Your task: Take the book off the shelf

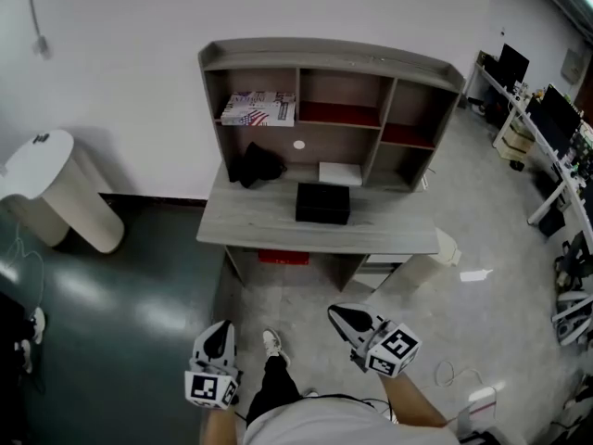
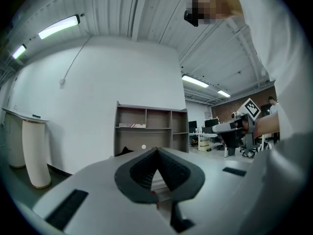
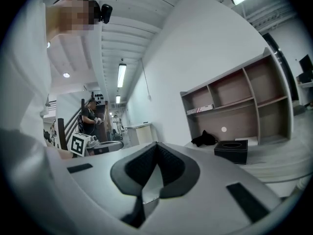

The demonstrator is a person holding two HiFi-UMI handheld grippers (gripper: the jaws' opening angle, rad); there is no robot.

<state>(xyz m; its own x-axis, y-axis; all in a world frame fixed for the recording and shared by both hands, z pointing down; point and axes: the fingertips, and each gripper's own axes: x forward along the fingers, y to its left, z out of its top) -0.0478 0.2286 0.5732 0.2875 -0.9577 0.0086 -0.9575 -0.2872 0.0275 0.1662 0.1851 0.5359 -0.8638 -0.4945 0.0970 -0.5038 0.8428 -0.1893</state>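
The book (image 1: 258, 109), with a flag-pattern cover, lies flat in the upper left compartment of the grey shelf unit (image 1: 332, 56) on the desk (image 1: 278, 225). It also shows as a thin slab, book (image 2: 133, 126) in the left gripper view and book (image 3: 201, 109) in the right gripper view. My left gripper (image 1: 220, 337) and right gripper (image 1: 346, 318) hang near the person's body, well short of the desk. Both are shut with nothing between the jaws. The left gripper (image 2: 156, 151) and right gripper (image 3: 156, 144) point roughly level toward the shelf.
A black box (image 1: 322, 203) and a black cloth-like object (image 1: 257, 165) sit on the desk, with a white flat item (image 1: 340, 173) behind the box. A white rounded stand (image 1: 56, 188) is at left. Office desks with monitors (image 1: 554, 119) stand at right.
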